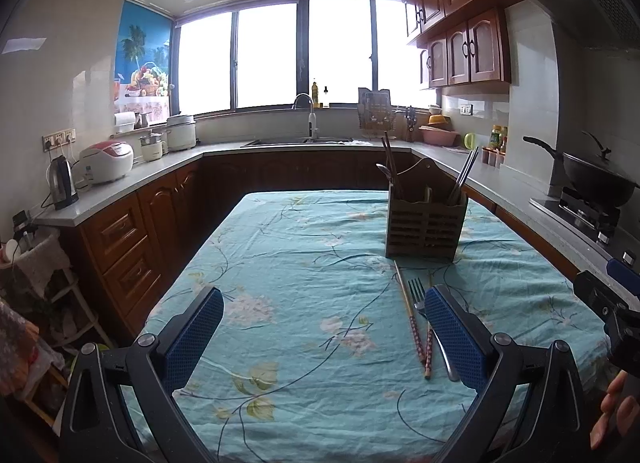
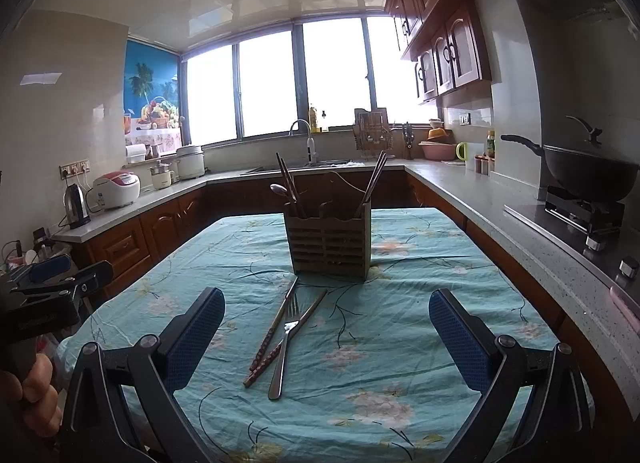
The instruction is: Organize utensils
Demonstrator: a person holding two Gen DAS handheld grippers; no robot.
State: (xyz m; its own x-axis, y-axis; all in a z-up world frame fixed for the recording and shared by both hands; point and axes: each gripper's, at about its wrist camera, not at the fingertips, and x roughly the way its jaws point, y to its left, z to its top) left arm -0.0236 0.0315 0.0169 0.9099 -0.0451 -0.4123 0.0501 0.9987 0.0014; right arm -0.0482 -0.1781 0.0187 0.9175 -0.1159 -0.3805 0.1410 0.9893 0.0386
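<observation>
One table (image 2: pixel 420 363) under a teal floral cloth carries everything, and one slatted wooden caddy (image 2: pixel 330 249) stands at its far end, at 12 o'clock from the right gripper (image 2: pixel 326 333). In the caddy, one spoon and several dark chopsticks stand upright on the left, with more chopsticks leaning on the right. Three loose pieces lie on the cloth in front of it: two patterned chopsticks (image 2: pixel 272 329) and one metal fork (image 2: pixel 285 347), crossing one another. The fork's long axis runs toward the caddy, tines at 12 o'clock, handle at 6. The right view shows all three whole; in the left view the pad partly hides the fork (image 1: pixel 418 295). Both grippers, the left gripper (image 1: pixel 324 333) included, are spread wide and hold nothing.
</observation>
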